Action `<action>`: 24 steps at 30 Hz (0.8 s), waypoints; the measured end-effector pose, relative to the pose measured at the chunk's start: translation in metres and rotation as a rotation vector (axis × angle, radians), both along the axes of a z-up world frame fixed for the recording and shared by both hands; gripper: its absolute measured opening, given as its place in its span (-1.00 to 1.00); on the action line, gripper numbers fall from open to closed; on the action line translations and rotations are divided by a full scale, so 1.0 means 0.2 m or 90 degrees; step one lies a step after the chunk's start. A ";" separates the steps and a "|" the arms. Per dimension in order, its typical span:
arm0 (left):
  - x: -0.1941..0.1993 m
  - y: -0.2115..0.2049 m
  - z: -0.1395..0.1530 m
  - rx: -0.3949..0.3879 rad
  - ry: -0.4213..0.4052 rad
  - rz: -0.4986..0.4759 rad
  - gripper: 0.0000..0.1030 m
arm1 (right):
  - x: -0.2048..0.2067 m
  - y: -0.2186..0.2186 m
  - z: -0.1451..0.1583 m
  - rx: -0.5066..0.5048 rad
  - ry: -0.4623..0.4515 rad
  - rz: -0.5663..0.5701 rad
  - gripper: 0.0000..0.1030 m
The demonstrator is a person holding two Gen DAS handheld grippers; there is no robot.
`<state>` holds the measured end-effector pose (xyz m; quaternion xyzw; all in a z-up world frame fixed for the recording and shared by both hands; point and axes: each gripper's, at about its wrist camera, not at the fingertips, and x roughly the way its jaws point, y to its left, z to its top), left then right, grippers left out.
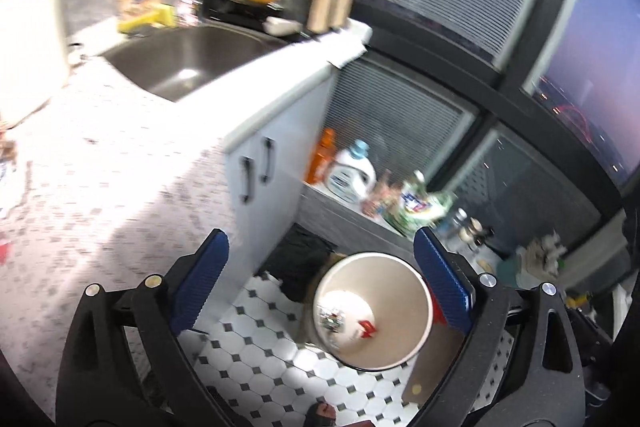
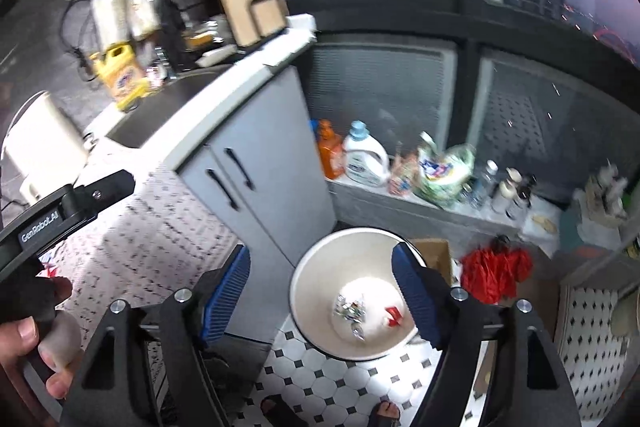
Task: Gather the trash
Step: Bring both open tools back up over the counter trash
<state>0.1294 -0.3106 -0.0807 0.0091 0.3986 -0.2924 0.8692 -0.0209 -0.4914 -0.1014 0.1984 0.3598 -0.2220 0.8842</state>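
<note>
Checkered floor tiles [image 2: 320, 367] surround a white bin [image 2: 316, 291] holding a foil scrap [image 2: 352, 307] and a red scrap [image 2: 394, 315]. Above the bin, the left gripper [image 1: 320, 279] and right gripper [image 2: 324, 291] gape wide, holding nothing. Only the right view shows a hand [image 2: 28, 339] left of the bin and sandalled feet [image 2: 384, 413] below it.

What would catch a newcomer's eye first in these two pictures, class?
The white bin on the tiled floor beside the grey cabinet, with a red scrap and crumpled foil inside. Then the red umbrella at its right, and bright detergent bottles along the window ledge.
</note>
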 end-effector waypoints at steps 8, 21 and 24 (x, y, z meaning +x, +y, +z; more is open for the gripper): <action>0.03 0.43 0.13 -0.002 -0.028 0.130 0.88 | 0.20 0.26 0.14 -0.010 -0.039 0.097 0.73; 0.01 1.05 0.25 -0.002 -0.061 0.296 0.88 | 0.46 0.74 0.30 -0.015 -0.075 0.255 0.85; -0.02 1.20 0.27 0.006 -0.068 0.334 0.88 | 0.51 0.84 0.32 -0.014 -0.084 0.287 0.85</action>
